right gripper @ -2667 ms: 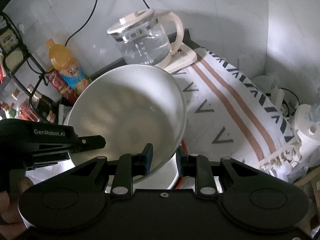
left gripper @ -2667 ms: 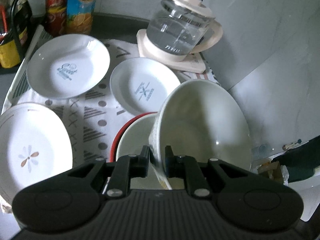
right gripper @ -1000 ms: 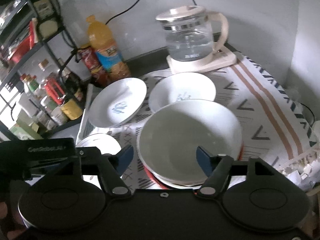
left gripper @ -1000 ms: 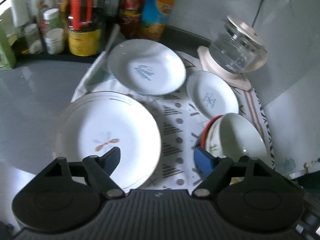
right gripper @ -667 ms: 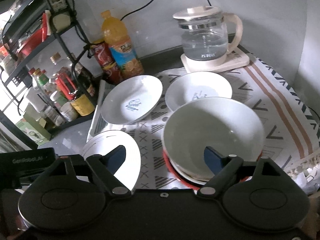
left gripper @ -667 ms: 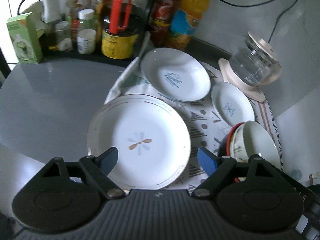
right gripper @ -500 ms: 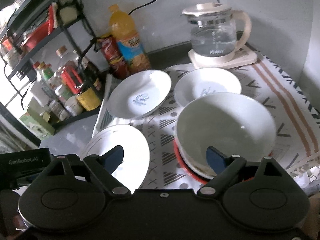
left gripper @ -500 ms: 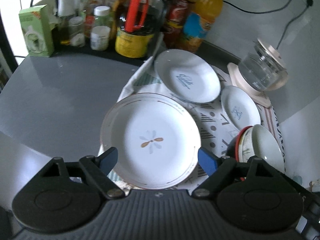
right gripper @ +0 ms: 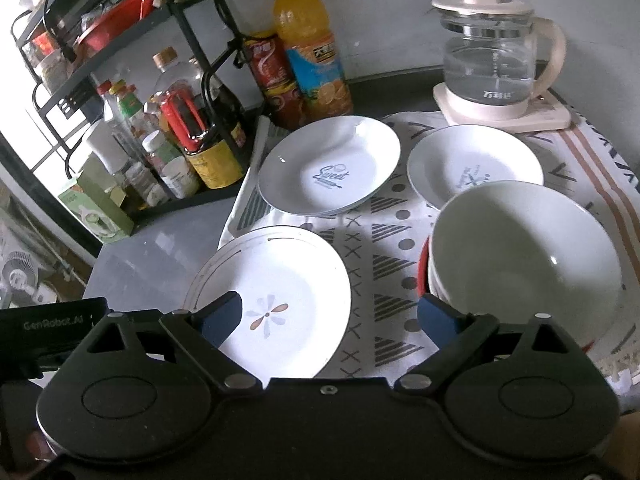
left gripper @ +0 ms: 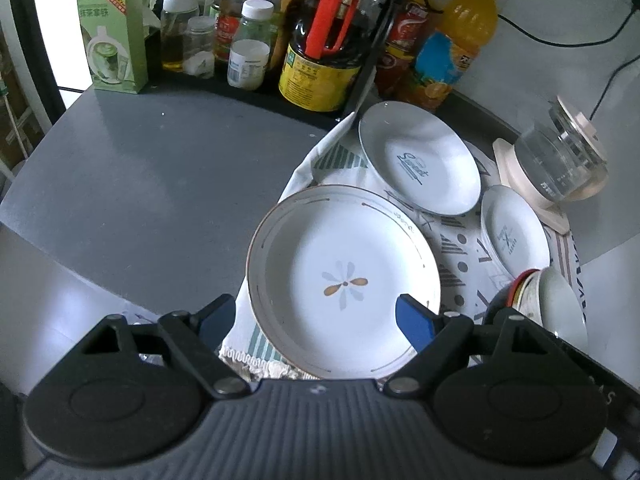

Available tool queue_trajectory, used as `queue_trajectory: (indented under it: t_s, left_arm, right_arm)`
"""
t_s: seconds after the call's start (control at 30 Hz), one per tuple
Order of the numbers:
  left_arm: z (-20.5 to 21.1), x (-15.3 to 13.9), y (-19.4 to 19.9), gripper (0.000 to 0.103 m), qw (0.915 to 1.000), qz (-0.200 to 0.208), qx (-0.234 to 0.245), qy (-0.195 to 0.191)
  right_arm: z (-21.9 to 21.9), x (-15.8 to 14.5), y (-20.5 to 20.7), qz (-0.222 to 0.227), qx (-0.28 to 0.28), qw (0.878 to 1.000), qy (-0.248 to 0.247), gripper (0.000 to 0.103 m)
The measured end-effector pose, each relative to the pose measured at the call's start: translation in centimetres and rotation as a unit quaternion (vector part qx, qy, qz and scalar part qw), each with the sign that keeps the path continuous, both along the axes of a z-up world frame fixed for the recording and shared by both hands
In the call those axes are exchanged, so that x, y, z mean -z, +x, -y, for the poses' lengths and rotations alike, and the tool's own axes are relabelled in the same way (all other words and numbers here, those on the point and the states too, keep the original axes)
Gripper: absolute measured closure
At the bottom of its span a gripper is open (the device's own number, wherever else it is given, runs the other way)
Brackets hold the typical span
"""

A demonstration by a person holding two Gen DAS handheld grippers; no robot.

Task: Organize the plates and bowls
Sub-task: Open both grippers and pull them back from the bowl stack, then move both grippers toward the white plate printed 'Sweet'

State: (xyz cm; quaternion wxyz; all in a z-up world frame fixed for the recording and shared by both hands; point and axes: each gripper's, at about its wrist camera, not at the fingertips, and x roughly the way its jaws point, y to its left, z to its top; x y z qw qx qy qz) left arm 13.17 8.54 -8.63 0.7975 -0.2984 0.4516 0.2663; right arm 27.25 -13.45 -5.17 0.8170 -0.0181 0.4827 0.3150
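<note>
A large white plate with a flower mark [left gripper: 344, 284] lies on the patterned cloth [left gripper: 452, 248], right under my left gripper [left gripper: 316, 318], which hovers open and empty above it. Behind it lie a "Sweet" plate [left gripper: 418, 158] and a smaller printed plate [left gripper: 514, 232]. At the right a big white bowl [right gripper: 524, 256] sits nested in a stack over a red-rimmed bowl [right gripper: 422, 268]. My right gripper [right gripper: 330, 317] hangs between the flower plate [right gripper: 276, 304] and the bowl stack. Its jaws are opening and nothing is between them. The left gripper's body [right gripper: 52, 328] shows at the lower left.
A glass kettle [right gripper: 492, 64] on its cream base stands at the back right. An orange juice bottle [right gripper: 310, 48], a red can and a black wire rack of bottles and jars [right gripper: 180, 120] line the back left. A green box [left gripper: 112, 36] stands on the grey counter [left gripper: 160, 184].
Both grippers have let go of the big white bowl, which now rests in the stack. They drew back and shifted left over the flower plate. The right jaws stand wider.
</note>
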Motion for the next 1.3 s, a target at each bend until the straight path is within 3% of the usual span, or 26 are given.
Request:
queue_trajectory:
  t_s: [0.63,0.77,1.0,1.3]
  left_arm:
    - [-2.4,1.0,7.0,0.018,0.9985,0.028,-0.043,-0.021]
    - [-2.8,1.4,8.6,0.018,0.9974,0.044,-0.051,-0.027]
    - [-4.3,2.6,10.6,0.024,0.9939,0.069,-0.072,-0.046]
    - [-6.5,5.2,12.5,0.048,0.9863,0.09,-0.106,-0.088]
  right_arm:
    - [-2.9,0.9,7.2,-0.017,-0.036,0.999,0.006,0.009]
    - [-3.2,0.7,9.1,-0.001,-0.032,0.999,0.008,0.017]
    - [-4.0,1.4,13.1,-0.023,-0.028,0.999,0.018,0.033]
    - [-6.3,3.2,18.7,-0.047,-0.029,0.998,0.005,0.052]
